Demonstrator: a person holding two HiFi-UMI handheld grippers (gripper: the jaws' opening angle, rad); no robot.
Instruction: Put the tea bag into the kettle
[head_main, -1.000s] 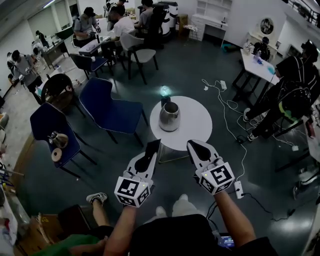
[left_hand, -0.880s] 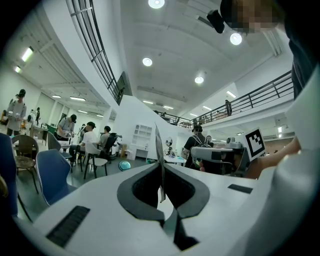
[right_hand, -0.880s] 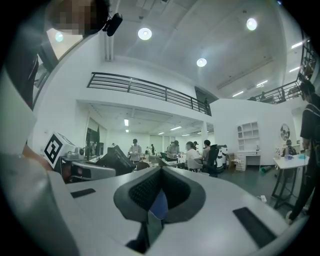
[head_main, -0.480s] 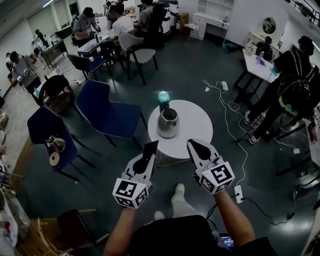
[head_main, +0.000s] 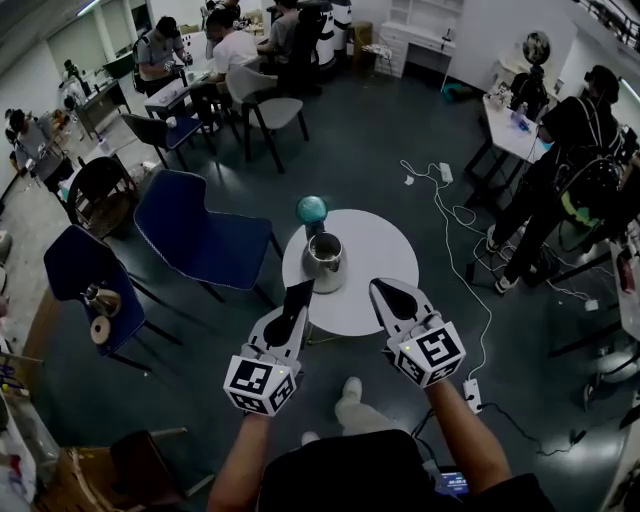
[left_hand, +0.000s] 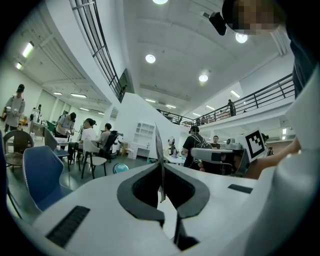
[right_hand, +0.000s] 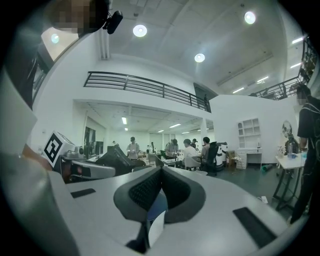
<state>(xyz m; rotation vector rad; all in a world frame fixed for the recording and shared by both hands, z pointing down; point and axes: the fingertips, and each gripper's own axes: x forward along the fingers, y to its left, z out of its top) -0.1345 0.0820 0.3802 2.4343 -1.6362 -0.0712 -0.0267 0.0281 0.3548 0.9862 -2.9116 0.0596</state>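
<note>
While the kettle (head_main: 323, 262) stands on the round worktop (head_main: 378, 248), the left claw (head_main: 299, 299) is clamped on the thin tea bag (left_hand: 158, 150), not yet dropped in; the right claw (head_main: 388, 294) is closed, empty.

Bright, even light from round ceiling lamps (left_hand: 150, 58); heavy fisheye distortion, dark corner vignetting, near foreground soft
</note>
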